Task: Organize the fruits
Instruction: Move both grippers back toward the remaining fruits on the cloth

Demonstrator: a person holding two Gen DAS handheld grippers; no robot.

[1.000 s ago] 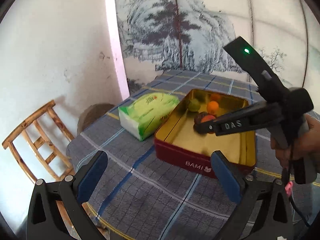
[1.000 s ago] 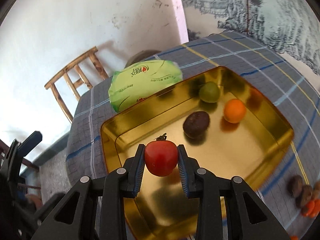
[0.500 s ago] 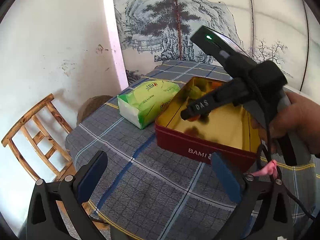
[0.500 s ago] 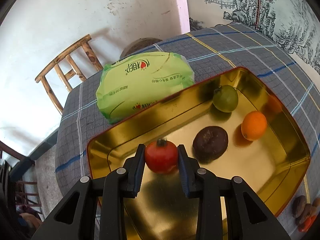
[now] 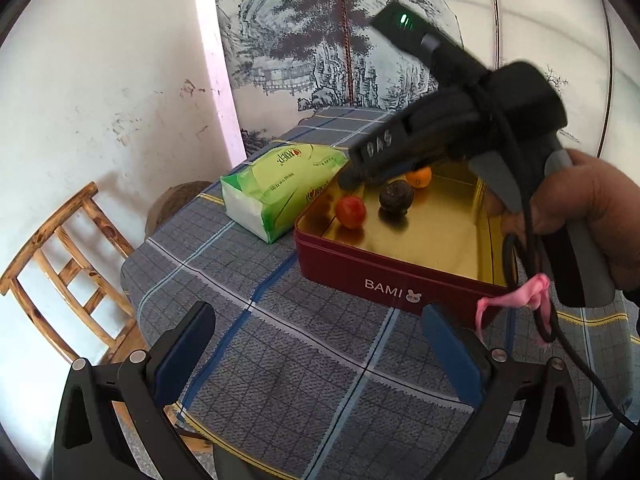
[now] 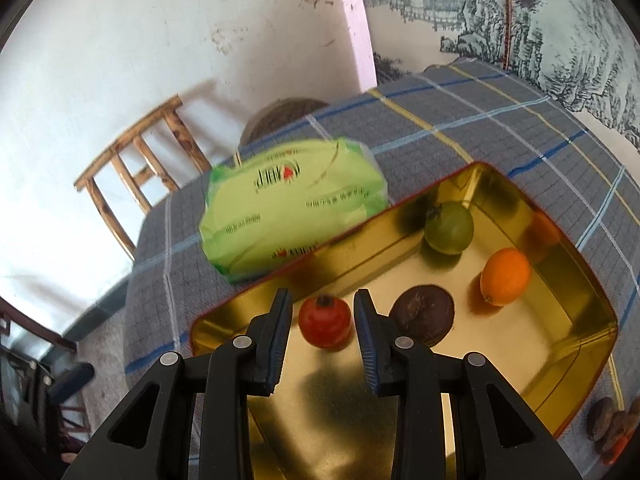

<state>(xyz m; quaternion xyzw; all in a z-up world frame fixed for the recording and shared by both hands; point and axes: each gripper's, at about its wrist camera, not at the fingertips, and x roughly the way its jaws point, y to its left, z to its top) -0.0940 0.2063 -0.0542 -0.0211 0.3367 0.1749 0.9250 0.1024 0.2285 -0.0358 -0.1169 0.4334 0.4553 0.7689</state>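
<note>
A red tin with a gold inside [image 5: 384, 276] [image 6: 576, 264] stands on the checked tablecloth. In it lie a red fruit [image 6: 325, 321] [image 5: 350, 211], a dark brown fruit [image 6: 422, 314] [image 5: 396, 196], an orange [image 6: 505, 277] [image 5: 419, 176] and a green fruit [image 6: 449, 227]. My right gripper [image 6: 323, 334] is open, its fingers on either side of the red fruit with small gaps; the fruit rests on the tin floor. It also shows in the left wrist view [image 5: 352, 178] above the tin. My left gripper [image 5: 316, 356] is open and empty over the cloth in front of the tin.
A green tissue pack [image 5: 276, 188] [image 6: 292, 208] lies against the tin's left side. A wooden chair [image 5: 60, 256] [image 6: 136, 168] stands by the table's left edge. Several loose fruits [image 6: 612, 424] lie on the cloth right of the tin.
My right gripper lowered the red fruit into the tin's near left part and opened, letting it go. The left gripper stayed open and shifted slightly.
</note>
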